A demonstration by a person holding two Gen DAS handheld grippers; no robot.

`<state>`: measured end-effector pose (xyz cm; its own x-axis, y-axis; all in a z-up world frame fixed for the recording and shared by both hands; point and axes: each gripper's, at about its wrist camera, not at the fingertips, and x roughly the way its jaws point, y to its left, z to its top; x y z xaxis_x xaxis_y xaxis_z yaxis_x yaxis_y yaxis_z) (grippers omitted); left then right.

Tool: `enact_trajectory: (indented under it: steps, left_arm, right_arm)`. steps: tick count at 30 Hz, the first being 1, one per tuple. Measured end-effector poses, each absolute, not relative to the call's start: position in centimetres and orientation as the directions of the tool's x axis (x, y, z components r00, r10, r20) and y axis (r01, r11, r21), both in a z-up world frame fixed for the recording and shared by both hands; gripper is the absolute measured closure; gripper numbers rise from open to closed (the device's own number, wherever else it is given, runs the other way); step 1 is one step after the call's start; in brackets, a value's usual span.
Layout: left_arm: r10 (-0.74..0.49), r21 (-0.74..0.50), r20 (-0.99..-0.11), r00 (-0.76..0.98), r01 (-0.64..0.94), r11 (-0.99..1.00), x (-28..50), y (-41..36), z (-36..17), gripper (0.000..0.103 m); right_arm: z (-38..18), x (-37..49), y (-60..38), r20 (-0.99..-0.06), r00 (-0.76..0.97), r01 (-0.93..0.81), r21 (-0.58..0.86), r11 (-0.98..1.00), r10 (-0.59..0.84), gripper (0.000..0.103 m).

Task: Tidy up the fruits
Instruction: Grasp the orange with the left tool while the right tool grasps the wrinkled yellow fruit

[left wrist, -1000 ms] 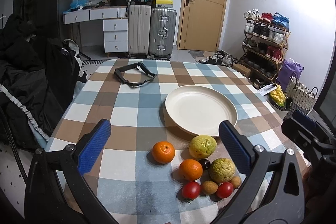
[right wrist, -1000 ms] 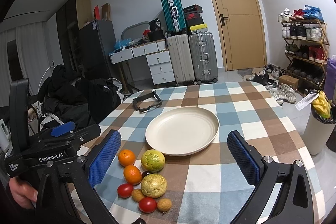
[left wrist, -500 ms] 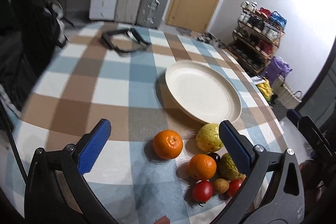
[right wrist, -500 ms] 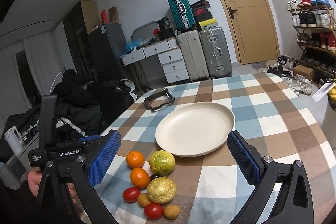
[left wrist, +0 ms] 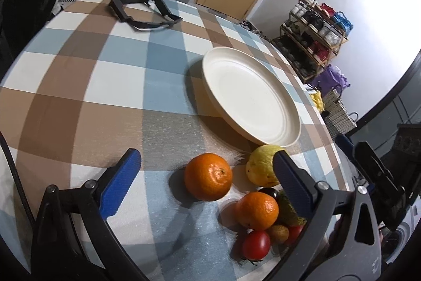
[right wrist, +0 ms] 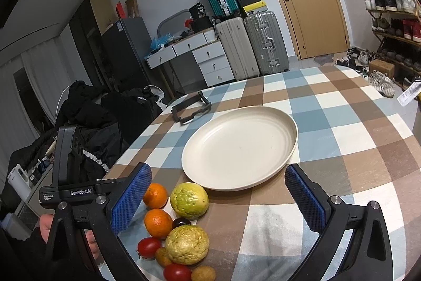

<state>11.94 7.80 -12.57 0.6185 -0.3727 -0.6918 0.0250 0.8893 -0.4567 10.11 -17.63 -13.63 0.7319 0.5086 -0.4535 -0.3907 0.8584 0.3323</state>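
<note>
a: left wrist view, what changed?

b: my left gripper (left wrist: pixel 204 170) has dropped closer and tipped down since a second ago. the near orange (left wrist: pixel 208 177) now sits low centre of frame between its spread, empty fingers. the fruit cluster (left wrist: pixel 265 210) is lower right and the plate (left wrist: pixel 251 94) centre right, still bare.

a: meaning?

b: nothing sorted yet. i judge the near orange is the first pick, then across to the plate.

a: the other one?

b: my right gripper (right wrist: pixel 223 195) hangs released, holding nothing. the plate (right wrist: pixel 240 146) is mid-frame, the fruits lower left.

a: any writing?

b: "genrobot.ai" on the left gripper's body, at the left edge of the right wrist view. smaller print beside it is unreadable. shoebox labels at upper centre are too small.
</note>
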Motion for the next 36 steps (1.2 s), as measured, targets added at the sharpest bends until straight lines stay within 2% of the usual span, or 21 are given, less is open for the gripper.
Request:
enact_trajectory:
  steps: [7, 9, 11, 20, 33, 36]
  left_arm:
    - [-0.435, -0.506, -0.704, 0.562, 0.033, 0.862, 12.5, 7.8, -13.2, 0.035]
    - [-0.435, -0.506, -0.715, 0.547, 0.024, 0.862, 12.7, 7.8, -13.4, 0.056]
    - [-0.439, -0.510, -0.721, 0.536, 0.017, 0.860, 12.5, 7.9, -13.7, 0.066]
    - [-0.434, -0.511, -0.713, 0.550, 0.016, 0.860, 11.8, 8.4, -13.5, 0.067]
    - [-0.419, -0.503, -0.673, 0.609, 0.038, 0.863, 9.5, 9.9, -11.1, 0.067]
    - [-0.414, -0.499, -0.671, 0.615, 0.038, 0.865, 9.0, 10.0, -10.7, 0.067]
  right_arm:
    - [-14.0, 10.6, -16.7, -0.474, 0.712, -0.407, 0.321, 0.855, 0.517, 0.000]
    - [-14.0, 10.6, -16.6, -0.475, 0.704, -0.417, 0.324, 0.849, 0.528, 0.000]
    - [-14.1, 10.6, -16.5, -0.477, 0.693, -0.427, 0.332, 0.841, 0.540, 0.000]
    - [-14.3, 10.0, -16.5, -0.504, 0.639, -0.458, 0.357, 0.814, 0.581, 0.000]
    - [-16.7, 7.9, -14.5, -0.610, 0.523, -0.514, 0.331, 0.792, 0.595, 0.000]
    - [-17.2, 7.8, -14.1, -0.626, 0.502, -0.519, 0.333, 0.787, 0.596, 0.005]
